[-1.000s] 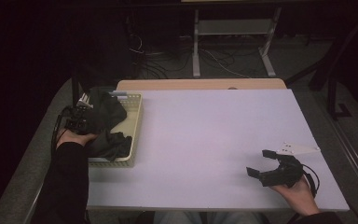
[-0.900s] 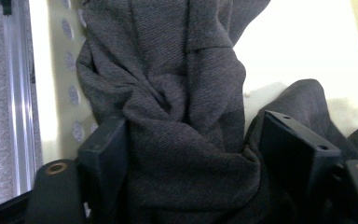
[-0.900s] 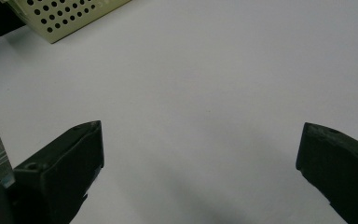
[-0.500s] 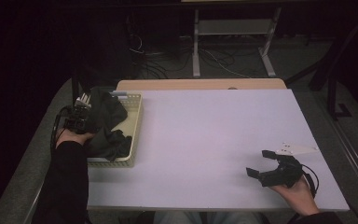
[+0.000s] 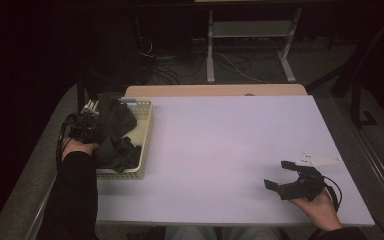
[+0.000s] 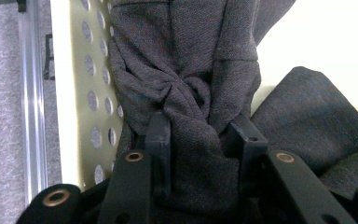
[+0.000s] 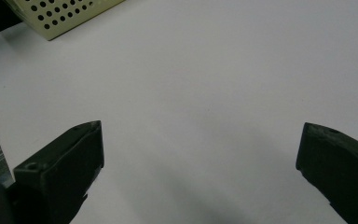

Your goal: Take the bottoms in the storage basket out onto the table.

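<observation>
Pinching dark cloth (image 6: 186, 116) with your left gripper (image 6: 200, 140): jaws just closing, fold bunched between pads. Cloth sits heaped in cream basket (image 5: 145, 145) at table's (image 5: 240, 150) left edge. Grasp step underway. Next, judged: lift clear of basket wall. Right gripper (image 5: 286, 176) idle, jaws wide, nothing held.

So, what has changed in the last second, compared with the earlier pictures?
The left gripper has just been closing its jaws on the dark cloth in the cream basket, and now pinches a fold. Both hands stayed in place; the right gripper rests open on the white table.
</observation>
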Available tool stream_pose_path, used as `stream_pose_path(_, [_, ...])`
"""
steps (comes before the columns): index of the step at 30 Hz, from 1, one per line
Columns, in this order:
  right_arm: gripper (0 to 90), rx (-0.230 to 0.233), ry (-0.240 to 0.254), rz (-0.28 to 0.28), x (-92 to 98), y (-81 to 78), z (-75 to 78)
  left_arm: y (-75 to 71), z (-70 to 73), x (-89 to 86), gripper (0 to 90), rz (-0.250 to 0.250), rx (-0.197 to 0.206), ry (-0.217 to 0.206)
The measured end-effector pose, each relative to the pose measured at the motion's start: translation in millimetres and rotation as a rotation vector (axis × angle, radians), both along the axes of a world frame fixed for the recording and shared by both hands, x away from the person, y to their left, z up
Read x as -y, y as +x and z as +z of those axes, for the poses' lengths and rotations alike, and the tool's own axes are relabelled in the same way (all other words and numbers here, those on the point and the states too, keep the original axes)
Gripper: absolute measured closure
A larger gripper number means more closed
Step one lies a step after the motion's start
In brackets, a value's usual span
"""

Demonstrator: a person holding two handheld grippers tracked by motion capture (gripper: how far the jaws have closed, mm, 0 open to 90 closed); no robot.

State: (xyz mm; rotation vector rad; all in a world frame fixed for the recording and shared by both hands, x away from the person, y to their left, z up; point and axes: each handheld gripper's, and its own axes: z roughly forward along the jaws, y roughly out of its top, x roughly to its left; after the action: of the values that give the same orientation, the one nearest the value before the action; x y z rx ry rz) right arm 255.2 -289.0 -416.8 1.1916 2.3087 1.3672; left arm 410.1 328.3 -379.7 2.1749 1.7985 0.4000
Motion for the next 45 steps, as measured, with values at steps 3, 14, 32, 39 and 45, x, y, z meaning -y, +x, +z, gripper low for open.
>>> stream_pose_path(3, [0.3,0.001,-0.001,0.000,-0.3,-0.1,0.2,-2.0,0.4,1.6,67.3,-0.007,0.011,0.003])
stream_pose_path(14, [0.3,0.006,-0.001,0.000,0.6,0.8,0.0,-6.9,8.5,-3.0,69.7,-0.023,0.036,-0.027])
stream_pose_path(32, [0.3,-0.008,0.001,-0.013,3.7,3.6,-2.1,-12.2,24.5,-7.3,70.0,-0.059,0.091,-0.075])
stream_pose_path(39, [0.3,-0.007,-0.005,-0.010,3.3,4.2,-2.8,-12.7,33.2,-9.5,70.3,-0.068,0.106,-0.104])
stream_pose_path(45, [0.3,-0.011,0.000,-0.017,3.9,4.0,-2.6,-13.4,43.8,-11.0,70.4,-0.081,0.128,-0.122])
